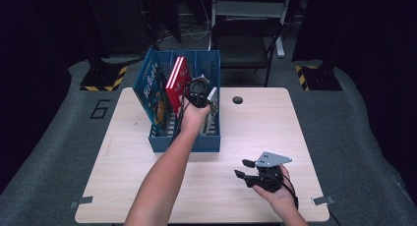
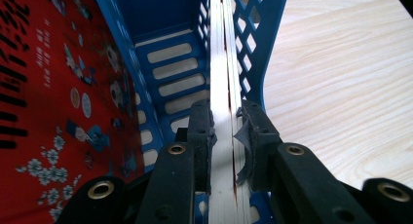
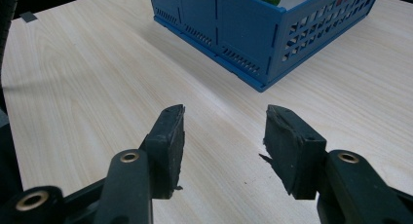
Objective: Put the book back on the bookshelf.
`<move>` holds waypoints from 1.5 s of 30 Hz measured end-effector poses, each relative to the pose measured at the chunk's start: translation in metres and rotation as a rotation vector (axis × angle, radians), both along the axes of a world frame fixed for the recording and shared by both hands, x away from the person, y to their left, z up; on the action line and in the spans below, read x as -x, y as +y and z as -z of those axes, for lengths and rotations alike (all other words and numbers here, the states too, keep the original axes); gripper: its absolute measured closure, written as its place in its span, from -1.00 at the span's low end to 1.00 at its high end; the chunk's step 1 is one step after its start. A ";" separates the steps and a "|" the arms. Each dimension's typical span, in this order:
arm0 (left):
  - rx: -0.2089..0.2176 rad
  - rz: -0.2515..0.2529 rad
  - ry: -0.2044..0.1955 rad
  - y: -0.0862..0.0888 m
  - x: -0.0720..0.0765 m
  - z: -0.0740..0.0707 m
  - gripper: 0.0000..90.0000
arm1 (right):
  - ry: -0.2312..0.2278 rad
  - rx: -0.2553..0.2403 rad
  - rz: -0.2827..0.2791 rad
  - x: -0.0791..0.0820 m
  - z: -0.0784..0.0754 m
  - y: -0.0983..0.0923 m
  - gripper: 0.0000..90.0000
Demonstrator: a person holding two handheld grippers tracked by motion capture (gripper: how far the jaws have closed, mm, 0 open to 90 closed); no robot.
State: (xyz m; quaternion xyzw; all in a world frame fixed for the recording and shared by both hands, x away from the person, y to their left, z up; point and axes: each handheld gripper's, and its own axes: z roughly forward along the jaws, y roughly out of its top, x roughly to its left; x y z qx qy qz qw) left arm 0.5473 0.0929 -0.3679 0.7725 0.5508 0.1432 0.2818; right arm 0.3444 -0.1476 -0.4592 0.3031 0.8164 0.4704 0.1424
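Inside blue rack [image 2: 165, 53], book [image 2: 221, 78] (gripped edgewise).

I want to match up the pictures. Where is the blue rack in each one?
High view: the blue rack sits left of centre on the table, with books inside.
Left gripper view: its lattice wall rises at top centre, beside the book held between the jaws.
Right gripper view: its corner is at top centre-right.
Shared landmark: the pale wooden table.
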 end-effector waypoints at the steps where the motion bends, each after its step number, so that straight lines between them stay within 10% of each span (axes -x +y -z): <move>1: -0.006 0.003 0.001 -0.001 0.000 0.002 0.71 | -0.001 0.005 0.002 0.000 0.000 0.000 0.09; 45: 0.021 0.078 0.026 0.000 0.024 0.017 0.44 | 0.014 0.013 -0.007 -0.002 0.004 0.002 0.07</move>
